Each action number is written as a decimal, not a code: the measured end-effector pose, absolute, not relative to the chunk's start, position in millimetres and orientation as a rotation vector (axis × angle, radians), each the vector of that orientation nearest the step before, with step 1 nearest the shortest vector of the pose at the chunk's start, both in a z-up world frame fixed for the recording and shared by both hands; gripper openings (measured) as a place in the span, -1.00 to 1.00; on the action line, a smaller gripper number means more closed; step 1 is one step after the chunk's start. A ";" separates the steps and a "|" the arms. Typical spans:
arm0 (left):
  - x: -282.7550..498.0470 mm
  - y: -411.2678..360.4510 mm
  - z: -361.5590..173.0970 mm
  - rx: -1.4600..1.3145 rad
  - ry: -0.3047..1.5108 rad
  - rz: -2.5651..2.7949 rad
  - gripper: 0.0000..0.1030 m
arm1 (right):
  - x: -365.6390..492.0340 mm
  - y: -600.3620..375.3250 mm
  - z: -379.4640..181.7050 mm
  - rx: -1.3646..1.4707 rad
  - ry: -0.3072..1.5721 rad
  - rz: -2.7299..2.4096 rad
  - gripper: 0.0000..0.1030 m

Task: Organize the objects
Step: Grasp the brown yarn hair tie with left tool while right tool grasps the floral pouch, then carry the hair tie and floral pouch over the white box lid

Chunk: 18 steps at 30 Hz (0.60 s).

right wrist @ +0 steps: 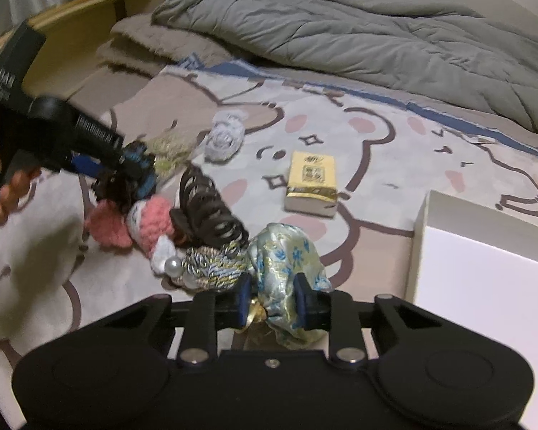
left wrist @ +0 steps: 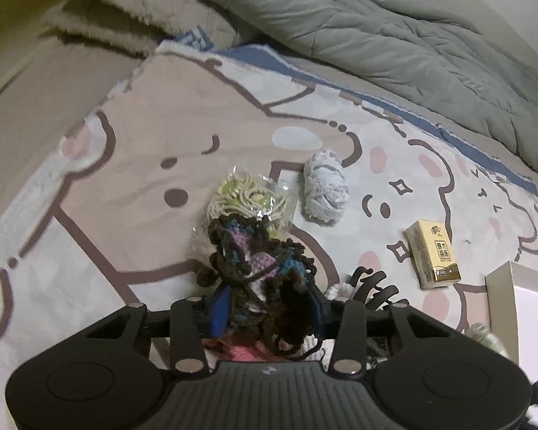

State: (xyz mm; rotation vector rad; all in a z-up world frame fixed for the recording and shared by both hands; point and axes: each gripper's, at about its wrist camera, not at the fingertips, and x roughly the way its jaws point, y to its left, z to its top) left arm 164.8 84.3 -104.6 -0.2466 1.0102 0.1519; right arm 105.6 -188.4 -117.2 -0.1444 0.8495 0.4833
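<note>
My left gripper [left wrist: 269, 308] is shut on a dark brown, blue and purple crocheted piece [left wrist: 254, 254] that bunches up between its blue pads. From the right wrist view the same left gripper [right wrist: 132, 168] holds that crocheted piece [right wrist: 140, 168] over the blanket. My right gripper [right wrist: 272, 304] is shut on a pale blue and gold floral satin scrunchie [right wrist: 287, 261]. Beside it lie a braided band with pearls [right wrist: 204, 265], a brown claw clip [right wrist: 208, 208] and a pink crocheted item [right wrist: 150, 225].
A bagged cream cord bundle [left wrist: 247, 193], a pale blue yarn ball [left wrist: 324, 190] and a yellow tissue pack [left wrist: 434, 254] lie on the cartoon blanket [left wrist: 143, 125]. A white box [right wrist: 484, 268] stands at the right. A grey duvet [right wrist: 340, 28] is heaped behind.
</note>
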 end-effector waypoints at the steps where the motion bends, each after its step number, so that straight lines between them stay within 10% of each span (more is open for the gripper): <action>1: 163.1 83.0 -101.3 -0.231 1.005 0.151 -0.15 | 105.7 -190.3 -113.7 -0.132 0.845 0.480 -0.50; 18: 108.5 70.7 -43.1 -0.106 0.868 0.091 -0.15 | 93.6 -206.7 -60.3 -0.014 0.747 0.459 -0.50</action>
